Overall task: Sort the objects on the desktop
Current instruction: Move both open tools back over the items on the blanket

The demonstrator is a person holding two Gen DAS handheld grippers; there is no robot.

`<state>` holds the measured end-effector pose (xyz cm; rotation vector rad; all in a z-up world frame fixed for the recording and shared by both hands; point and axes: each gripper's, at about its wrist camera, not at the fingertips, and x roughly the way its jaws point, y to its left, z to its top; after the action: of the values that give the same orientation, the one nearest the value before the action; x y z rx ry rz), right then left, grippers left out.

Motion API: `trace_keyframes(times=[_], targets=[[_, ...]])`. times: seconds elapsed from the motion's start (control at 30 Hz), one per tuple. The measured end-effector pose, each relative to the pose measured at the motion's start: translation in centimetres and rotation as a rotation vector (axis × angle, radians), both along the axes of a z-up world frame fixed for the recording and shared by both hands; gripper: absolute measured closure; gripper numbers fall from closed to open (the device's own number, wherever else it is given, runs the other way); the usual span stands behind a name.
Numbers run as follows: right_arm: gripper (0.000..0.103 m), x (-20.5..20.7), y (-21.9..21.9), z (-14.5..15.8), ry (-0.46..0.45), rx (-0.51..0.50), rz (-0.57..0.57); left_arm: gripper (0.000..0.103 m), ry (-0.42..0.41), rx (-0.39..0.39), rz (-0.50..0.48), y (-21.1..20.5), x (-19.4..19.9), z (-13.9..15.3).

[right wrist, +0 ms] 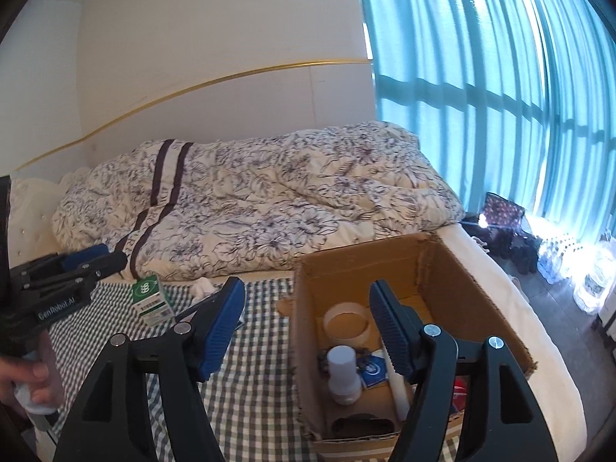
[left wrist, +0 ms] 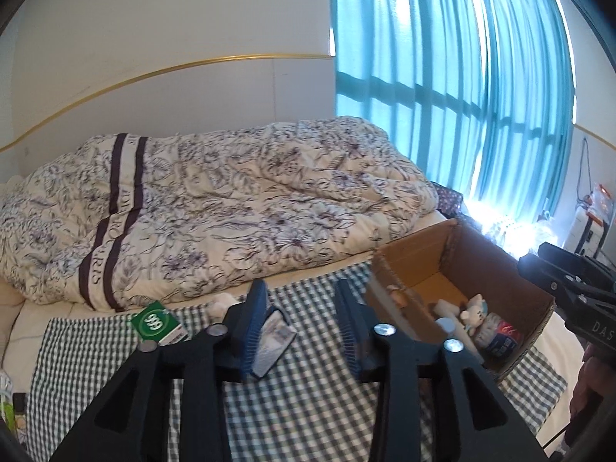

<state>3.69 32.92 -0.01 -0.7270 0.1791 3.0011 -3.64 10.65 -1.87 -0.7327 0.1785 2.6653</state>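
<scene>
Your left gripper has its blue-padded jaws spread wide with nothing between them; it hovers over the green checked cloth, tilted forward toward the bed; behind its left finger, at about eleven o'clock of the jaws, lies a small flat packet on the cloth; farther out at ten o'clock stands the green medicine box. Your right gripper is likewise spread and empty; its right finger sits above the open cardboard box, its left finger above the cloth; in the right wrist view your left hand curls round the other tool's grip at nine o'clock, fingers wrapped, thumb side toward the lens. Inside the box, below the right jaws, you have a roll of tape at twelve o'clock, a white bottle just nearer you, and a blue-printed sachet beside it; a small plush toy shows in the left wrist view. The crumpled floral duvet lies beyond the cloth; teal curtains hang at two o'clock.
</scene>
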Motion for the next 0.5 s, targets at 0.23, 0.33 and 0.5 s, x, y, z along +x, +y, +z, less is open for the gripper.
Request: trace_keyframes(times=[0.23,0.33,0.5], targets=[[0.032,-1.0,-2.2,-1.4,-0.016,0.026,0.027,0.05,-0.012,-0.004,0.047,-4.2,-1.0,-1.2],[0.029,-1.4,-3.4,-1.9,-0.008,0.028,0.045,0.048,-0.024,0.007,0.074,-5.9,-1.7,-1.6],[0.022,-2.2,-5.3,-2.7,0.002,0.026,0.082,0.042,-0.037,0.023,0.096,-8.7,-2.8,-2.5]])
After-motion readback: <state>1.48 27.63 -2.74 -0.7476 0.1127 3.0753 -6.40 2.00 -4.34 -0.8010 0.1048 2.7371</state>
